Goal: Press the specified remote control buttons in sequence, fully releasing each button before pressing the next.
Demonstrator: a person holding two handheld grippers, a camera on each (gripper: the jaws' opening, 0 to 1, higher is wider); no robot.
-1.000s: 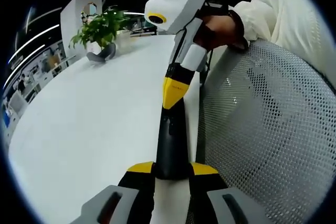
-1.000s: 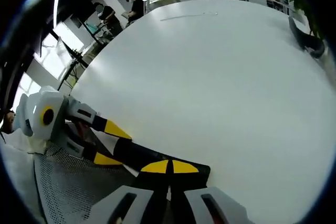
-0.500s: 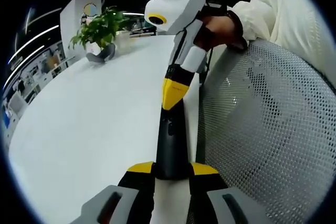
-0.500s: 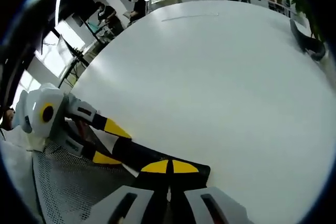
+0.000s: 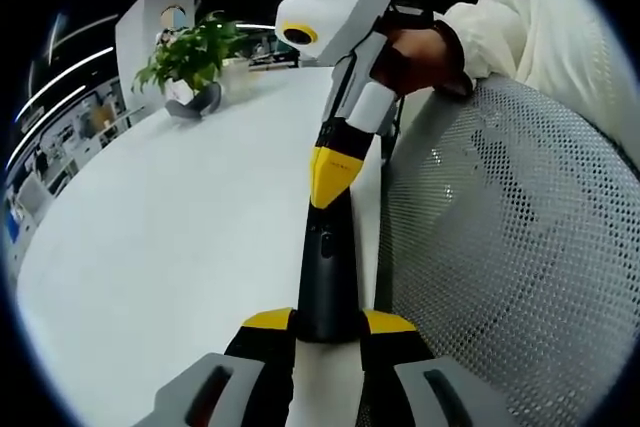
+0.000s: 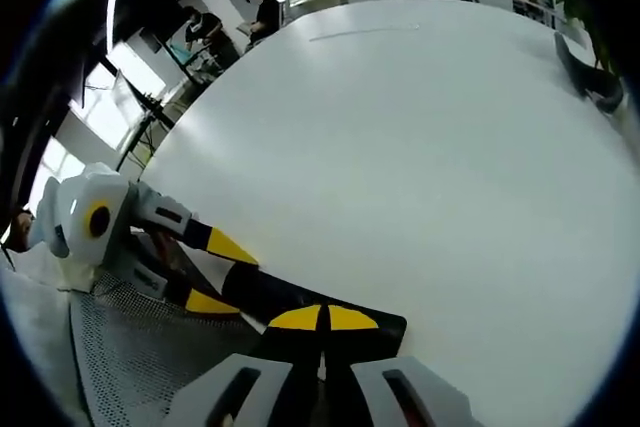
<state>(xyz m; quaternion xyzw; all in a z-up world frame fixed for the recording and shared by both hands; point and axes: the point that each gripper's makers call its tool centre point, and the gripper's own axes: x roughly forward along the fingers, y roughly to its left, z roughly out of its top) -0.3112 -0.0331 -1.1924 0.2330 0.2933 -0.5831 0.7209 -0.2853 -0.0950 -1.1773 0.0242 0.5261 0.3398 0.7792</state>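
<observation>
- The remote control (image 5: pixel 325 272) is a dark, slim bar lying at the near edge of the white table (image 5: pixel 170 237), just beside the white mesh chair back (image 5: pixel 500 247) that stands against that edge.
- In the left gripper view, the left gripper (image 5: pixel 327 322) has its two yellow-tipped jaws narrowed on the near end of the remote, one on each side, touching it.
- In the same view the right gripper (image 5: pixel 328 175) comes down from the top, its yellow tips pressed together and touching the far end of the remote's upper face.
- A hand (image 5: pixel 415 55) in a cream sleeve (image 5: pixel 540 17) holds the right gripper's body above the chair back.
- In the right gripper view, the right gripper (image 6: pixel 322 319) shows its yellow tips meeting with no gap, resting on the dark remote (image 6: pixel 270 292) at the table's (image 6: pixel 400 147) near edge.
- There the left gripper (image 6: pixel 222 275) enters from the left, one yellow tip above the remote and one below, clamping it.
- A potted green plant (image 5: pixel 190 57) stands near the table's far edge.
- People (image 6: pixel 262 13) stand beyond the table's far corner, in the office background.
</observation>
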